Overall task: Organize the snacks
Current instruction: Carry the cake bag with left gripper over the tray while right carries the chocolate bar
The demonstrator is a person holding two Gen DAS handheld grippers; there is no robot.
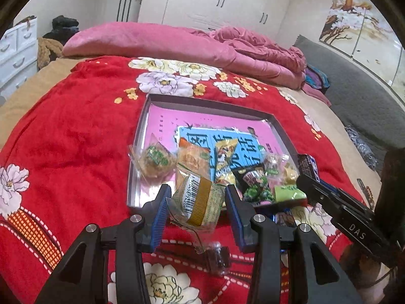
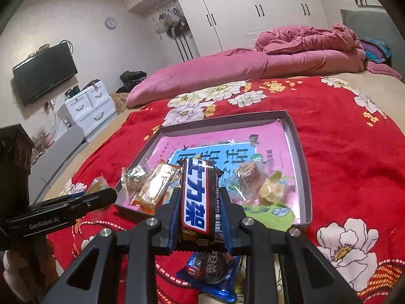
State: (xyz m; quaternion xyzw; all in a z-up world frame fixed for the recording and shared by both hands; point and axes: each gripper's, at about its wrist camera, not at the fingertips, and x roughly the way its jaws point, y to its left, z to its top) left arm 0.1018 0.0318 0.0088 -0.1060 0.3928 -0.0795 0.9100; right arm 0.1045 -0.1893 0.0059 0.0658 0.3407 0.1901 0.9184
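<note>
I am working over a bed covered by a red floral blanket (image 1: 76,139). A shallow pink-lined box (image 1: 141,136) lies on it, and several snacks already sit along the box's near edge.

My left gripper (image 1: 196,202) has its blue pads against the two sides of a green and gold wrapped pastry (image 1: 200,202); it appears to be pinching the packet, held just above the near rim of the box. My right gripper (image 2: 200,202) is pressed onto a brown Snickers bar (image 2: 196,197), which stands lengthwise between the fingers and points toward the box. Below it, a blue Oreo packet (image 2: 210,273) lies on the blanket, outside the box.

To do this step well, I judge each gripper should carry its snack forward past the rim to a bare pink patch, lower it until it nearly rests, then let go. The soft wrappers may cling or slide, so releasing low looks wise. I would move one gripper at a time, as they sit near each other.
</note>
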